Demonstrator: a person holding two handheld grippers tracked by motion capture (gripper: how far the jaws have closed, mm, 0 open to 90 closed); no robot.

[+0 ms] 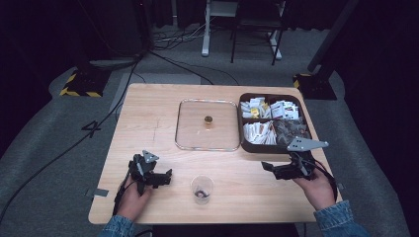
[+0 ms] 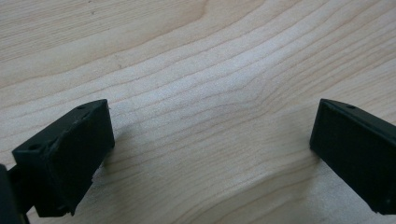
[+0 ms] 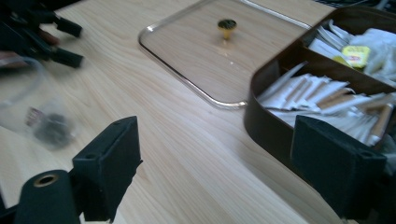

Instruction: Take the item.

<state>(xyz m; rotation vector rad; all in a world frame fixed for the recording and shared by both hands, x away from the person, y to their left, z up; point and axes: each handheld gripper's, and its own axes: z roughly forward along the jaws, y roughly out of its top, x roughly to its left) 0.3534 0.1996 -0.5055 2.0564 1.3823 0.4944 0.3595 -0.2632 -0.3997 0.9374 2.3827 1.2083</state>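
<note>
Risk: my right gripper (image 1: 276,169) sits just beside the brown compartment box (image 1: 247,143) near the worktop's right edge; a careless swing could knock its wall and spill the packets (image 3: 322,93), I judge.
Second risk: the clear plastic cup (image 1: 202,189) near the front edge looks light, with something dark at its bottom; a sideways brush from either gripper would probably tip it.
Glass lid (image 1: 207,124): lies flat mid-worktop, touching or nearly touching the box's left side, its small gold knob (image 3: 227,24) up; likely slippery to pinch.
Left gripper (image 1: 157,177): low over bare wood toward the front-left, pointing right toward the cup, jaws wide, holding nothing.
Right gripper: hand low near the front-right, pointing left, jaws wide and empty.
Task thing: none named, so I cannot tell which it is.
</note>
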